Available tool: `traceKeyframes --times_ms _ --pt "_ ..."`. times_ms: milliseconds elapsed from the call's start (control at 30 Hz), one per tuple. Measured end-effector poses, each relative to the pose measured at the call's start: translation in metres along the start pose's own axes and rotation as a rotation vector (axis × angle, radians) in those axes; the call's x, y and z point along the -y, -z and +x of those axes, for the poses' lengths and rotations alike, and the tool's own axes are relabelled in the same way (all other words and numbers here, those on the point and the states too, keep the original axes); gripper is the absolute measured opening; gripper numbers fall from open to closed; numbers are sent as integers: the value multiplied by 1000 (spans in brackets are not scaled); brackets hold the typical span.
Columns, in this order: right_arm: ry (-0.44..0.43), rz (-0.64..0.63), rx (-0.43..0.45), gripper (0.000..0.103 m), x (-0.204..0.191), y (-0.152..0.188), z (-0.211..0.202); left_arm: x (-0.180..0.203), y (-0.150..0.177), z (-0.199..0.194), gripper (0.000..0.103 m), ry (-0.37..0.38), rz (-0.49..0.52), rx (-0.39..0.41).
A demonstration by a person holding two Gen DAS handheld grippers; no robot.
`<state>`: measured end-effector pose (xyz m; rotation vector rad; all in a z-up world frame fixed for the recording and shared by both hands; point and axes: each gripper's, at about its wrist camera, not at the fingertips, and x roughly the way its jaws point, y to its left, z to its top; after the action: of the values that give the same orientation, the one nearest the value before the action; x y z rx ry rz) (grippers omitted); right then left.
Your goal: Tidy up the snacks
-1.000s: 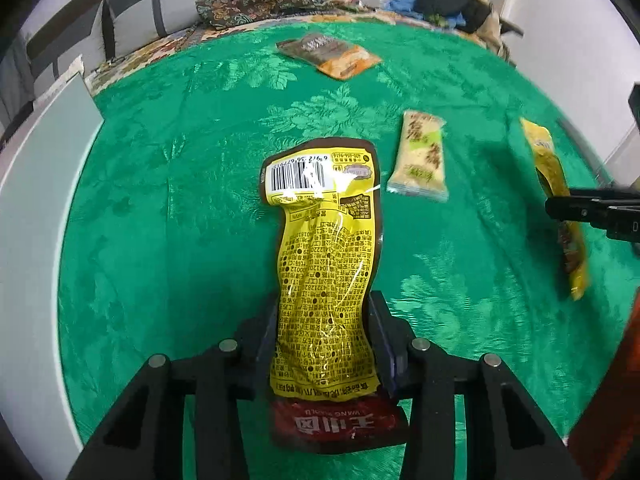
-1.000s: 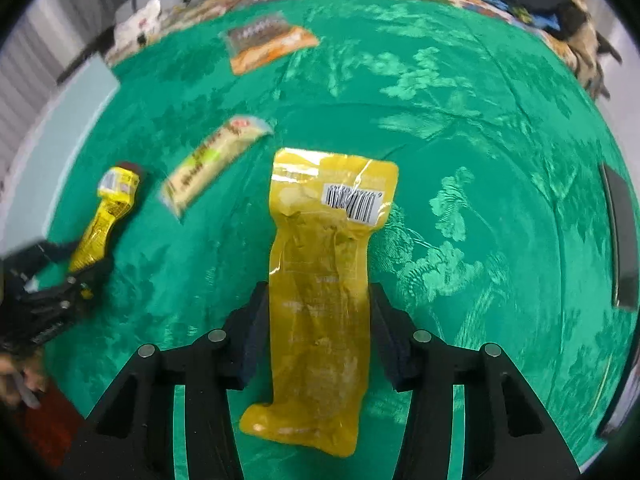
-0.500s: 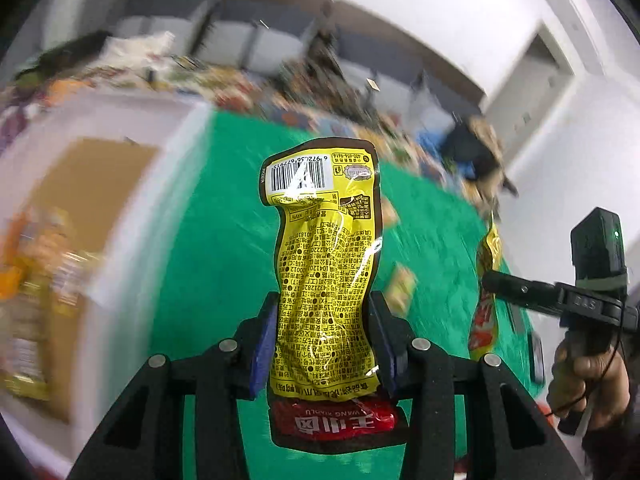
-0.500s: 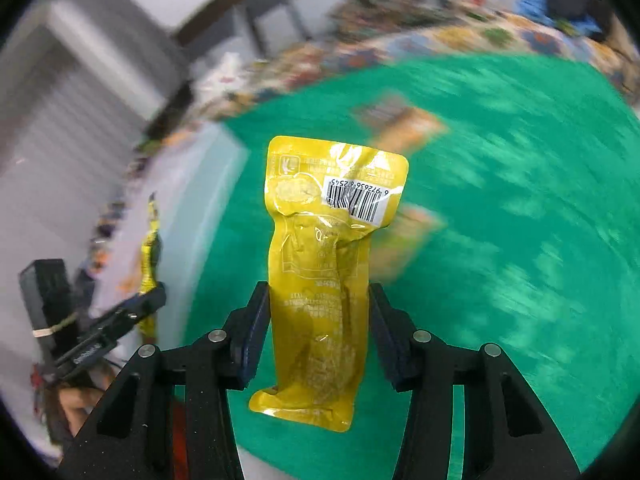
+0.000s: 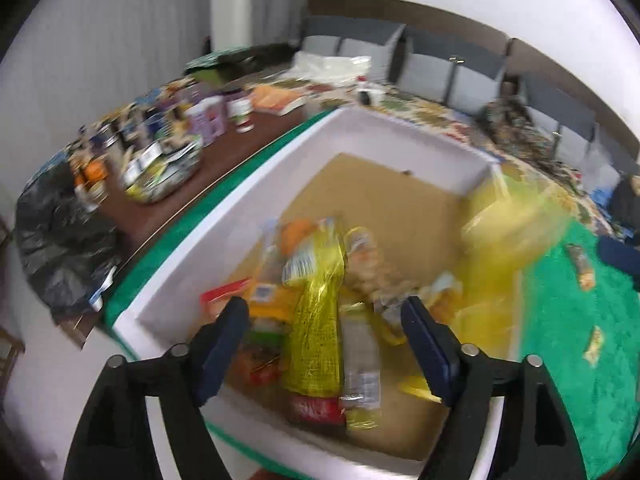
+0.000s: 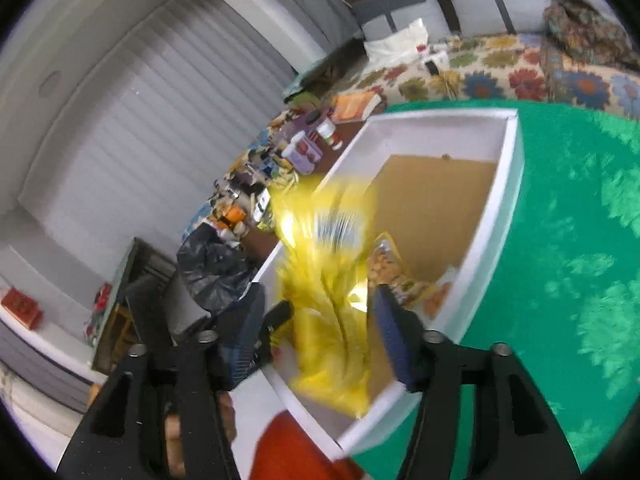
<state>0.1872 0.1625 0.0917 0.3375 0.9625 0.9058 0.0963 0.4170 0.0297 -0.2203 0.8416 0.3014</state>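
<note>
Now mid-drop. My left fingers (image 5: 324, 344) have just been opening and stand apart; the yellow-and-red packet (image 5: 318, 328) lies between them unpinched, over the pile in the white box (image 5: 384, 128). My right fingers (image 6: 320, 330) have also just been opening; the plain yellow pouch (image 6: 328, 280) is a blur between them, pads clear, falling toward the same box. More snacks (image 5: 582, 266) sit on the green desk (image 5: 560, 320) at 3 o'clock. Next: pull back and fetch those.
</note>
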Motion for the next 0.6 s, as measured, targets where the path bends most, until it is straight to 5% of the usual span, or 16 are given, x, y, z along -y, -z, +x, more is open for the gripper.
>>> traceKeyframes --times_ms 167,300,500,600 --pt "88 -2 79 68 29 27 -28 1 18 -2 83 39 -49 14" --pt "344 -49 89 68 103 63 -61 27 22 -13 87 117 -20 40" --pt "801 1 69 68 245 163 -146 111 38 -36 99 285 110 61" --pt "913 39 91 68 282 192 -189 173 56 -33 100 365 219 11"
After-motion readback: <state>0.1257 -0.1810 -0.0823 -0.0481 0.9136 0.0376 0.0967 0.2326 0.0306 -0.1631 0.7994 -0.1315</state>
